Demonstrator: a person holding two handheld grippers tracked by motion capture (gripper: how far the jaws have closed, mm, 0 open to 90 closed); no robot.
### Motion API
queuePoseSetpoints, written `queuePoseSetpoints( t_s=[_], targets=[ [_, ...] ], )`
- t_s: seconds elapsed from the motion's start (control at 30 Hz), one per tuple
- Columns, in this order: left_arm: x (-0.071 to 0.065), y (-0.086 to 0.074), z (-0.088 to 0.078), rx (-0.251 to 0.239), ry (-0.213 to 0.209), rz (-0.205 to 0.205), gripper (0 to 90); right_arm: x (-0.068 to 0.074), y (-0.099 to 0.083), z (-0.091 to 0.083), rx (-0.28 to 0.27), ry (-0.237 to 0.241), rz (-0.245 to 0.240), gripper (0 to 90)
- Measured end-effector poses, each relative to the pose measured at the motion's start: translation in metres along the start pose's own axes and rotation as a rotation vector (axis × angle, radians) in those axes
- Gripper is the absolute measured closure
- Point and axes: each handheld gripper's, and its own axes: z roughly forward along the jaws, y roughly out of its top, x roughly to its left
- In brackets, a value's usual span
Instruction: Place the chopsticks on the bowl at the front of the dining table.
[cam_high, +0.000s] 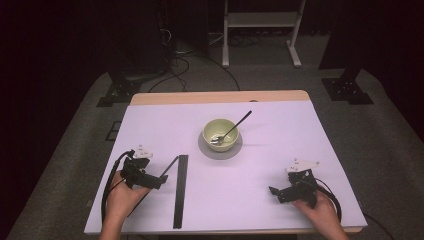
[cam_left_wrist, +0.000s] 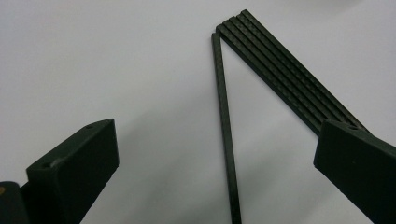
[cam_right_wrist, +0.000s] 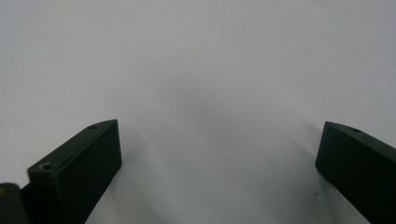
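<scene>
A flat bundle of several black strips (cam_high: 180, 190) lies on the white table top (cam_high: 260, 165), running toward its near edge. One single black strip (cam_high: 167, 169) slants away from the bundle's far end. In the left gripper view this single strip (cam_left_wrist: 226, 126) runs between my jaws, and the bundle (cam_left_wrist: 280, 74) passes by the right jaw. My left gripper (cam_high: 159, 181) (cam_left_wrist: 215, 154) is open, low over the single strip. My right gripper (cam_high: 276, 194) (cam_right_wrist: 219, 154) is open over bare table at the near right, with nothing between its jaws.
A pale green bowl (cam_high: 220, 134) stands on a grey round mat (cam_high: 210, 150) at the table's middle. A dark-handled metal utensil (cam_high: 239, 123) leans in it. Beyond the table's far edge are stand bases (cam_high: 116, 90) and cables on the floor.
</scene>
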Motion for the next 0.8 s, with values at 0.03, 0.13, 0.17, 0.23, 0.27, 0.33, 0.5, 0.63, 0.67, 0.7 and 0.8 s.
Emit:
queuePoseSetpoints(
  t_s=[0.03,0.13,0.17,0.23,0.27,0.33,0.5,0.63,0.67,0.7,0.8],
  targets=[
    [0.0,0.0,0.0,0.0,0.0,0.0,0.0,0.0,0.0,0.0,0.0,0.0,0.0,0.0],
    [0.0,0.004,0.0,0.001,-0.001,0.008,0.0,0.0,0.0,0.0,0.0,0.0,-0.001,0.0],
    [-0.001,0.006,0.0,-0.002,-0.004,0.008,0.0,0.0,0.0,0.0,-0.001,0.0,0.0,0.0],
    [-0.001,0.008,0.0,-0.006,-0.005,0.011,0.0,0.0,0.0,0.0,0.0,0.0,-0.001,0.0],
    [-0.001,0.009,0.001,-0.01,-0.007,0.012,0.0,0.0,0.0,0.0,0.0,0.0,0.0,0.0],
    [0.0,0.01,0.002,-0.015,-0.013,0.006,0.0,0.0,0.0,0.0,-0.001,0.0,0.0,0.0],
    [0.0,0.012,0.006,-0.006,-0.023,0.008,0.0,0.0,0.0,0.0,-0.001,0.0,0.0,0.0],
    [0.001,0.017,0.01,0.013,-0.031,0.018,0.0,0.0,0.0,0.0,0.0,0.0,0.0,0.0],
    [0.001,0.017,0.01,0.013,-0.031,0.018,0.0,0.0,0.0,0.0,0.0,0.0,0.0,0.0],
    [0.002,0.019,0.011,0.016,-0.038,0.018,0.0,0.0,0.0,0.0,0.0,0.0,-0.001,0.0],
    [0.002,0.024,0.013,0.005,-0.058,0.037,2.3,0.0,0.0,0.0,0.0,0.0,0.0,0.0]
  ],
)
